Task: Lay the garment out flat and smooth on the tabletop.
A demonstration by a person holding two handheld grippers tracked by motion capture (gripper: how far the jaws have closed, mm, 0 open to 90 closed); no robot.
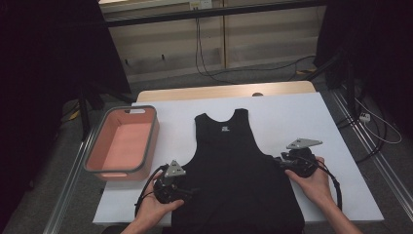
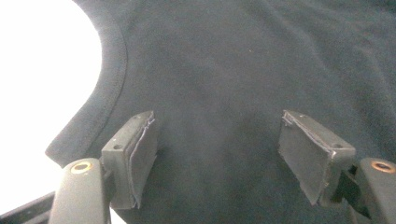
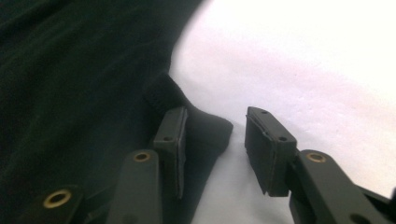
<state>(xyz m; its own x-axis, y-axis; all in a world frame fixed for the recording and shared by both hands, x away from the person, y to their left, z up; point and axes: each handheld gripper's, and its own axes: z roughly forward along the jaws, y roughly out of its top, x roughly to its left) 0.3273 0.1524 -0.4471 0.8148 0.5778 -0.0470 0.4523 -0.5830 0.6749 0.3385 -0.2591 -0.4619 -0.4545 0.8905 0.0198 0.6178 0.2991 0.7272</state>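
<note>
A black sleeveless top is seen laid flat on the white-covered table, front up, neckline toward the far edge, hem at the near edge. A small pale label is noted just below the scooped neck. The cloth is dark, matt, lightly rippled; the armholes are bound with a ribbed band.

The left gripper is held over the top's left side, just below the armhole; its fingers are spread wide, with nothing pressed between them.

The right gripper is placed at the right armhole corner; its fingers are parted, a cloth tip lying between them unpinched.

A pink basket is set to the left, apart from the top.
</note>
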